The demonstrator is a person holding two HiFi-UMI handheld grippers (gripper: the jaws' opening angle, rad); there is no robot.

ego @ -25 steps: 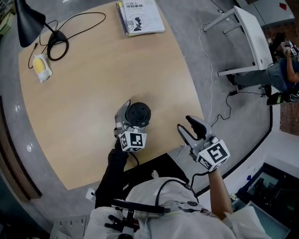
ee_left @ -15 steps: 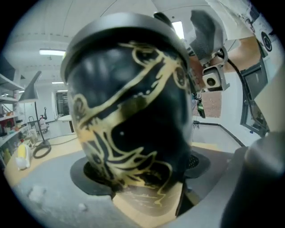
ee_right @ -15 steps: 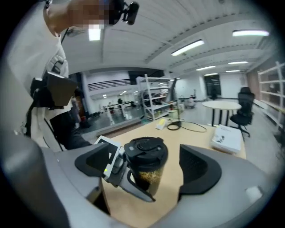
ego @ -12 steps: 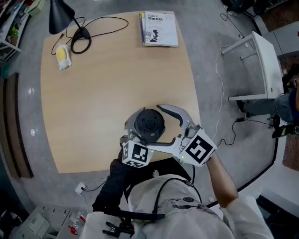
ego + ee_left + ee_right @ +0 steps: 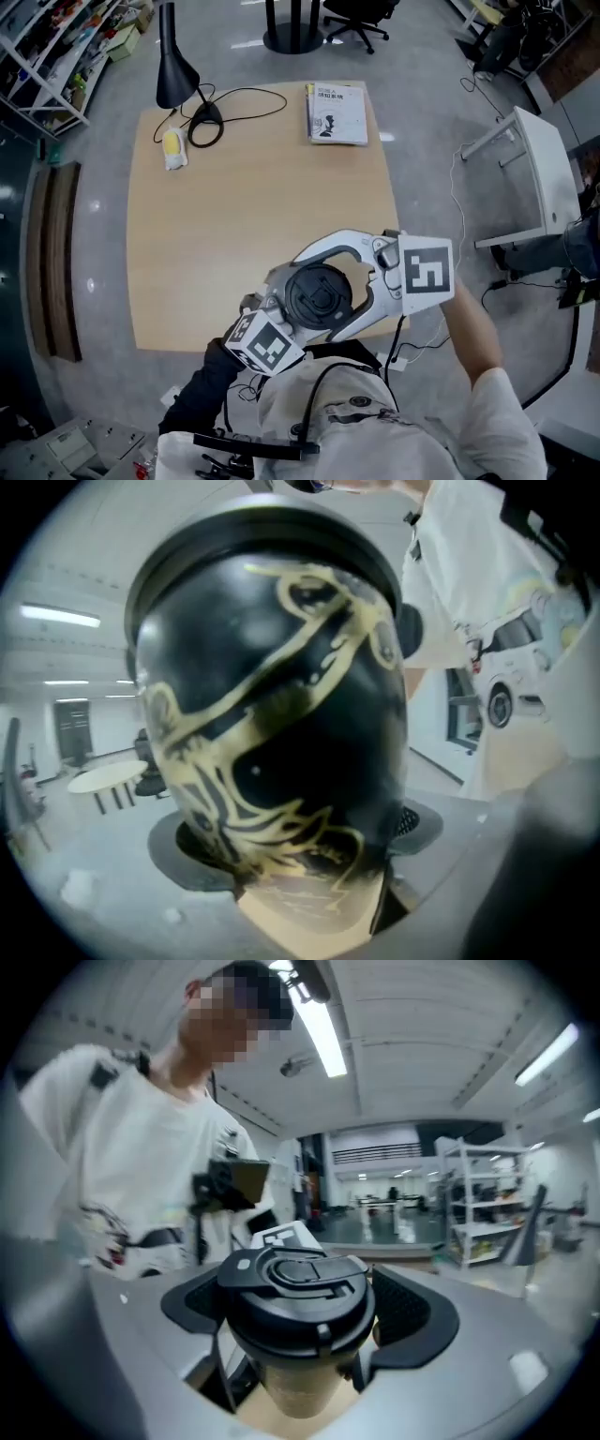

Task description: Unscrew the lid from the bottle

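Note:
A black bottle with a gold pattern (image 5: 272, 714) stands upright on the wooden table (image 5: 234, 206), close to its near edge. My left gripper (image 5: 281, 309) is shut on the bottle's body from the near left, and the body fills the left gripper view. The black lid (image 5: 319, 295) sits on top, with a flip tab showing in the right gripper view. My right gripper (image 5: 314, 292) reaches in from the right with its curved fingers (image 5: 342, 242) around the lid (image 5: 295, 1288). Its jaws are closing, with the lid between the pads (image 5: 408, 1307) and a thin gap still showing.
A book (image 5: 336, 114) lies at the table's far edge. A black desk lamp (image 5: 178, 70) with a looped cable and a yellow object in a white wrapper (image 5: 172, 147) sit at the far left. A white frame (image 5: 525, 178) stands on the floor to the right.
My right gripper swung in from beyond the table's near right edge and now brackets the lid. The left gripper has kept its hold on the bottle.

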